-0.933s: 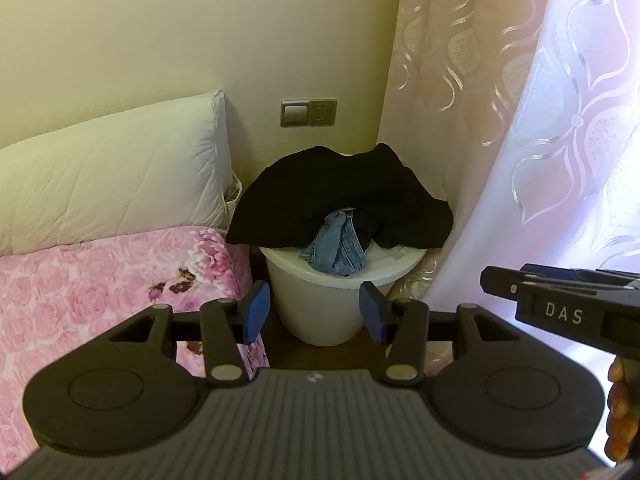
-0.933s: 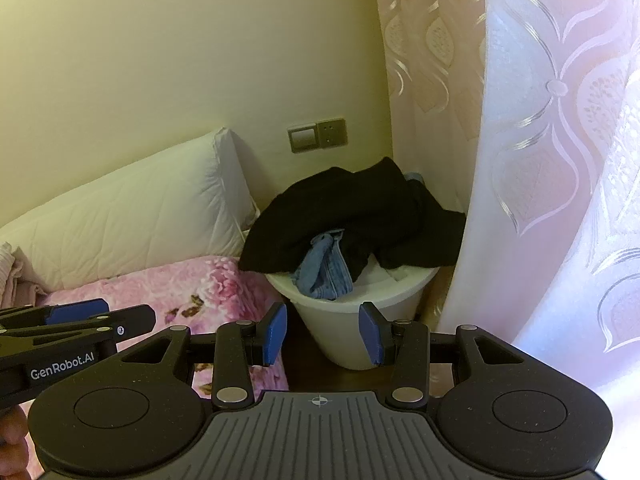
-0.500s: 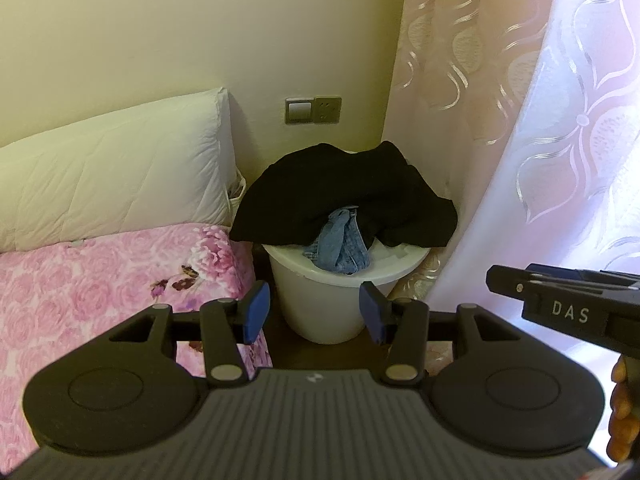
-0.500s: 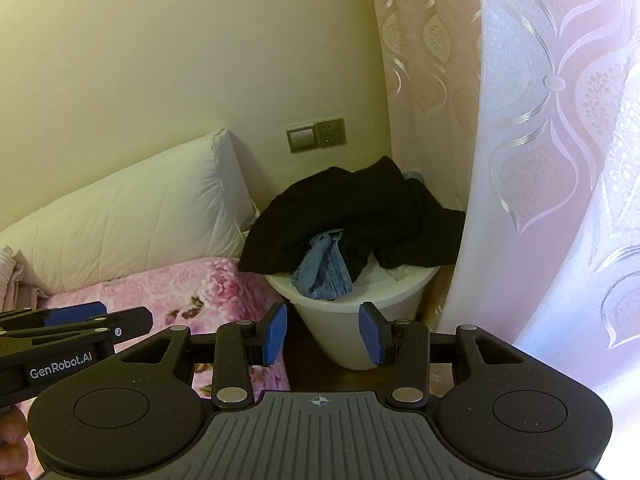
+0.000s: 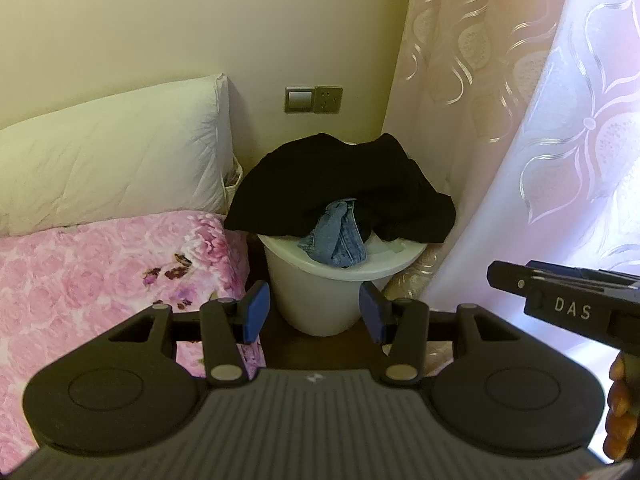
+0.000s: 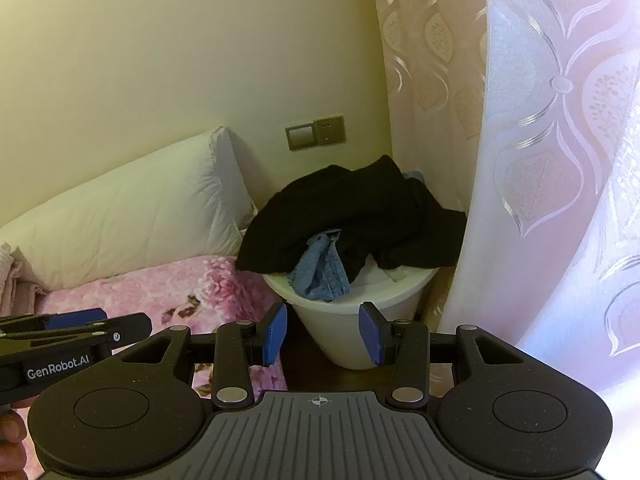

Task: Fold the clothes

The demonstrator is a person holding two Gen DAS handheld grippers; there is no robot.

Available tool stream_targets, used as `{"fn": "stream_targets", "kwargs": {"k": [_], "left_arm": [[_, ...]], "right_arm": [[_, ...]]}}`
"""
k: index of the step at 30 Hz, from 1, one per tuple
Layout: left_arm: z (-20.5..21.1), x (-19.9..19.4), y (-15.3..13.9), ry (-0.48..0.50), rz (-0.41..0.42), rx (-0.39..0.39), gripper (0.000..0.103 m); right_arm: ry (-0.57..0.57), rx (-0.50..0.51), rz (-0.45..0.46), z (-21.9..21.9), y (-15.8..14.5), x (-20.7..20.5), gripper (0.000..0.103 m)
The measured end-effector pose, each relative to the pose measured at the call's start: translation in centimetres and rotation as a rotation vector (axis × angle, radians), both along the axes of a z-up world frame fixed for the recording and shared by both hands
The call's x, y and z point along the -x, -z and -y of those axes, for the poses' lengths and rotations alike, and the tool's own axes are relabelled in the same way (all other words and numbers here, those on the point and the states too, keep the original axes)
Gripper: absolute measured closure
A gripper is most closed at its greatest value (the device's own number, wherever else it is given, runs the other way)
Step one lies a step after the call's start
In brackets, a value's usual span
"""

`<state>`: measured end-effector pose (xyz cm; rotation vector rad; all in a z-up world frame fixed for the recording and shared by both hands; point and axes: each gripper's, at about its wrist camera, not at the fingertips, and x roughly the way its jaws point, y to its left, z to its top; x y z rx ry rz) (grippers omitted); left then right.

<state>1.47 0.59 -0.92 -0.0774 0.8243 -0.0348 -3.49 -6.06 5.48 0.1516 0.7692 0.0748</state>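
Clothes sit heaped in a white bucket (image 5: 320, 300) in the corner: a black garment (image 5: 340, 184) draped over the rim, a crumpled denim piece (image 5: 338, 236) spilling out in front. Bucket stands between the floral pink bedspread (image 5: 100, 272) with its white pillow (image 5: 112, 164) and the sheer curtain (image 5: 560, 140). Left gripper (image 5: 314, 312) and right gripper (image 6: 322, 334) both hang short of the bucket, jaws parted, nothing between them. Risk, judged: black garment overlaps the denim, so a pinch on either may drag both out; a hard pull could tip the bucket; the curtain hangs close enough to snag the right gripper.
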Motion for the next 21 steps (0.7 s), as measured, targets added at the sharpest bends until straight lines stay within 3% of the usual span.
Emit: {"fn": "stream_targets", "kwargs": {"k": [21], "left_arm": [[-1.3,-5.0,1.5,0.0,-0.024,0.023,0.057]], "right_arm": [[-0.007,0.005,-0.011,1.2,1.6,-5.1,0.059]]}}
